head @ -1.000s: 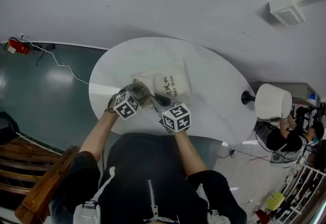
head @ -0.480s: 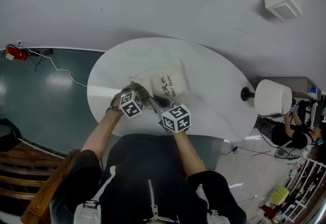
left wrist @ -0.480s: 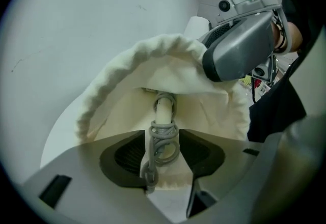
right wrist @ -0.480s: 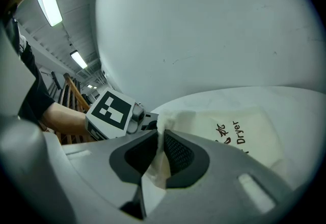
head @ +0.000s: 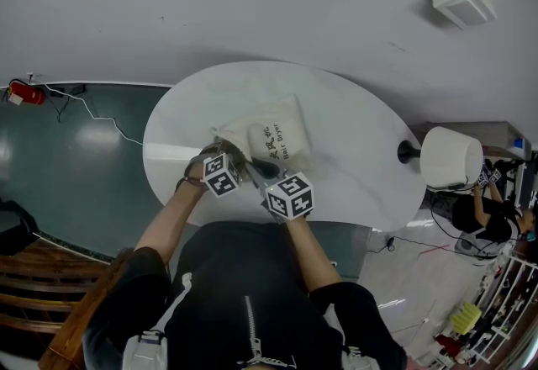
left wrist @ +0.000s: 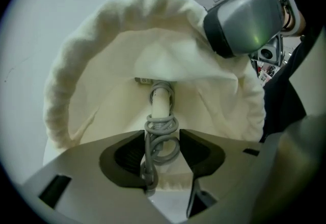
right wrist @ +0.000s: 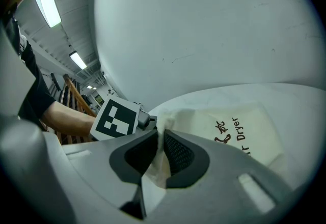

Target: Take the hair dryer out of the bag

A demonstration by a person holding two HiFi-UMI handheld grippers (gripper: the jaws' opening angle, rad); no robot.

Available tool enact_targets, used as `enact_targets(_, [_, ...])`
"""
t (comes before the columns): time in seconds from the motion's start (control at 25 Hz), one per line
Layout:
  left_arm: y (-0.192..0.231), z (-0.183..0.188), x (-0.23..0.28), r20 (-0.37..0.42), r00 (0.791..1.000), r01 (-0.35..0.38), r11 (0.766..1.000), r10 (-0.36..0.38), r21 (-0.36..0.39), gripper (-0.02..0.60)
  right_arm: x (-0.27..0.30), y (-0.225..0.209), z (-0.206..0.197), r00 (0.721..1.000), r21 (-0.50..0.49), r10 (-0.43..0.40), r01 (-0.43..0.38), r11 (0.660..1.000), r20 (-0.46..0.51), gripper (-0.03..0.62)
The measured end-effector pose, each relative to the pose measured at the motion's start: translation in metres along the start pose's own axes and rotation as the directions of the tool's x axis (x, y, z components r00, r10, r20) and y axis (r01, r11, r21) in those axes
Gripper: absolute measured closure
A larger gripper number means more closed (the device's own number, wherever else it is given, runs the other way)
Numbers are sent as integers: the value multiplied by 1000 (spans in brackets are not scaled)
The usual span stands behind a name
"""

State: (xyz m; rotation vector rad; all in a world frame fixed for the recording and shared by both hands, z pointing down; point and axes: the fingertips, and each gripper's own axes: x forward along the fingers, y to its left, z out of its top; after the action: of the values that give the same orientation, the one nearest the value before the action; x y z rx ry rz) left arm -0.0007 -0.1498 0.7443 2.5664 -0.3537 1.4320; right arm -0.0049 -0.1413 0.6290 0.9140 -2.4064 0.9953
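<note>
While we pinch the rim of the bag (head: pixel 273 137) with the right gripper (right wrist: pixel 159 150), its fingers stand narrow, nearly together, on a fold of the cream cloth and lift that side of the mouth. Our left gripper (left wrist: pixel 162 151) points steeply down into the same mouth, which gapes wide and round before it. Its fingers stand wide apart. Between them lie loose grey coils of cord (left wrist: pixel 163 134), close against one pad and clear of the other, so we grip nothing there. The dryer (left wrist: pixel 161 107) sits inside the bag. Only a pale, round end shows deep in the mouth, with the cord wound about it. The bag lies on the white worktop (head: pixel 353 120), printed face up, mouth toward us. A lamp (head: pixel 450 160) stands well apart from the bag, off to its right.
</note>
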Motion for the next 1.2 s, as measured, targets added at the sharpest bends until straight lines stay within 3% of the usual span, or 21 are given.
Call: enact_targets(1.2, [-4, 4, -4, -25, 999, -47, 999, 47, -8, 377, -7, -3, -6, 1000, 4, -8, 8, 1000, 1, 554])
